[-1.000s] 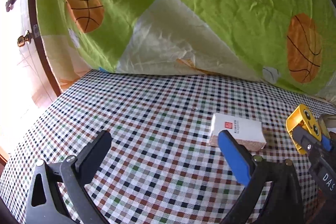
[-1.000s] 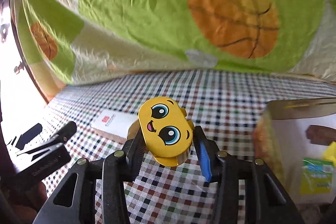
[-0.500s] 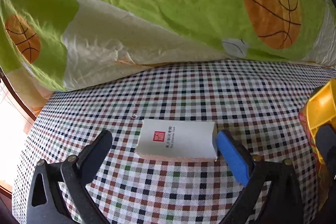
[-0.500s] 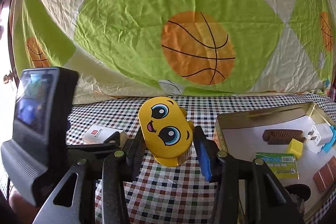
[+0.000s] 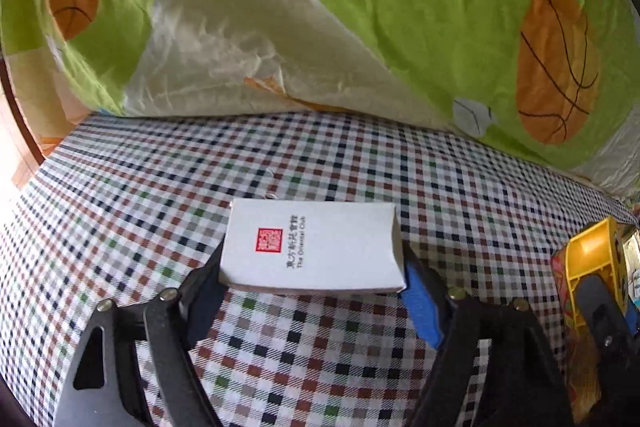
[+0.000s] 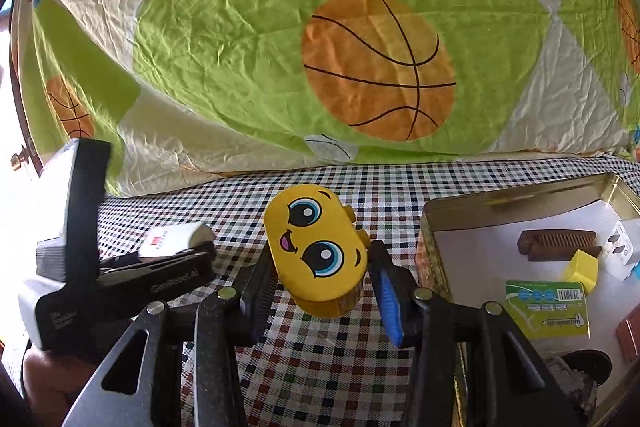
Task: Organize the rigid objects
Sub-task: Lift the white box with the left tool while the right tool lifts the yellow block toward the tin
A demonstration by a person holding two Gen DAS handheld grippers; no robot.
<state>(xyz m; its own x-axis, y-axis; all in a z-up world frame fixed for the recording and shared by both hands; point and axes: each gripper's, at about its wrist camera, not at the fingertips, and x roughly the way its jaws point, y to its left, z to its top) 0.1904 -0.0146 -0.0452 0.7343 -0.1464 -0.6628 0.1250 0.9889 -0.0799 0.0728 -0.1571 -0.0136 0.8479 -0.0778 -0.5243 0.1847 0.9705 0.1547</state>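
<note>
A white card box with a red seal lies flat on the checked tablecloth. My left gripper has closed on its two short ends; it also shows in the right wrist view. My right gripper is shut on a yellow oval toy with a cartoon face and holds it above the cloth, just left of a gold tin. The toy shows at the right edge of the left wrist view.
The open gold tin holds a brown comb, a yellow block, a white plug, a green packet and more. A green and cream basketball sheet hangs behind the table. The table edge is at the left.
My left gripper moved forward and closed on the white box, which now sits between its fingers. My right gripper still holds the yellow toy beside the tin.
</note>
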